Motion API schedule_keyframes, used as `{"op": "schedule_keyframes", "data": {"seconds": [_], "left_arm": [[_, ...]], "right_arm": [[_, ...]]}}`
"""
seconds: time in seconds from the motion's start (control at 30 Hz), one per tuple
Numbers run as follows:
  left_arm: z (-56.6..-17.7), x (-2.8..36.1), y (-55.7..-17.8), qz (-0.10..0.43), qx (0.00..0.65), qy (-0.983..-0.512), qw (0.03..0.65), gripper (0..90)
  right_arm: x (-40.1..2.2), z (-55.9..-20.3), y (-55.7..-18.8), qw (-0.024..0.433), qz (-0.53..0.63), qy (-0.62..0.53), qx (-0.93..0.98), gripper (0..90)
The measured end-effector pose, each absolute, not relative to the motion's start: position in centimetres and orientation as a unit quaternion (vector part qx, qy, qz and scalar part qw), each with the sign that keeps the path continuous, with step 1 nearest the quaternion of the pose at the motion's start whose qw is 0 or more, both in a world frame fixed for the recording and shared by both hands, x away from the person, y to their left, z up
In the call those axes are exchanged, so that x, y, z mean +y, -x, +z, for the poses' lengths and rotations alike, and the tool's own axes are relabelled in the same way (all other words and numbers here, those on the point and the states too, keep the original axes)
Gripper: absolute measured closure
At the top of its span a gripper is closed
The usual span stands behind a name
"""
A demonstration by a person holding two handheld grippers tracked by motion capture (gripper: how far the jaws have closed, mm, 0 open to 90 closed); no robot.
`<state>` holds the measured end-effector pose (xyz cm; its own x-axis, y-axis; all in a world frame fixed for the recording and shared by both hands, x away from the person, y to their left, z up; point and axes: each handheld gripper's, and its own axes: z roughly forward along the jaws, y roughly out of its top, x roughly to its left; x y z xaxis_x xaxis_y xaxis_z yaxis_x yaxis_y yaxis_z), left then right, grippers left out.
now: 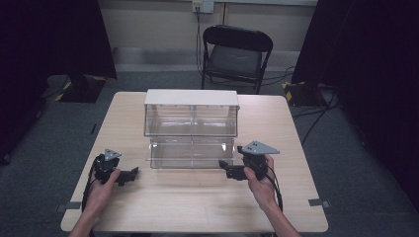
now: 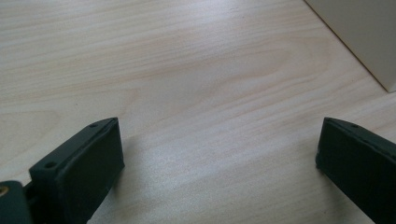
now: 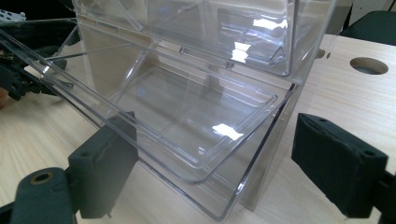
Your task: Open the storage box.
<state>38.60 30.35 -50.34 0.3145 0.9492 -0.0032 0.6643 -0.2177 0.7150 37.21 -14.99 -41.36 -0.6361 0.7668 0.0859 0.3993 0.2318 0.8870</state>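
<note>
A clear two-tier drawer cabinet [image 1: 191,127] sits mid-table, its lower drawer [image 3: 187,126] tipped open. The right gripper [image 1: 228,169] hovers at that drawer's corner, jaws wide; probably about to push it shut. The left gripper [image 1: 129,174] rests on the table [image 2: 187,70], jaws wide, holding nothing

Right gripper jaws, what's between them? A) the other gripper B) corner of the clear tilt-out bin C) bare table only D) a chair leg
B: in the right gripper view the open jaws of the right gripper frame the lower corner of the clear bin, tilted outward.
</note>
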Motion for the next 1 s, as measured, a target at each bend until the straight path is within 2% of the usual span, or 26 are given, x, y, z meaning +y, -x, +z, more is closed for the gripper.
{"op": "schedule_keyframes", "data": {"seconds": [1.0], "left_arm": [[-50.3, 30.4, -38.6, 0.226, 0.540, -0.747, 0.315, 0.2]], "right_arm": [[-14.5, -40.2, -38.0, 0.191, 0.506, -0.379, 0.751, 14.2]]}}
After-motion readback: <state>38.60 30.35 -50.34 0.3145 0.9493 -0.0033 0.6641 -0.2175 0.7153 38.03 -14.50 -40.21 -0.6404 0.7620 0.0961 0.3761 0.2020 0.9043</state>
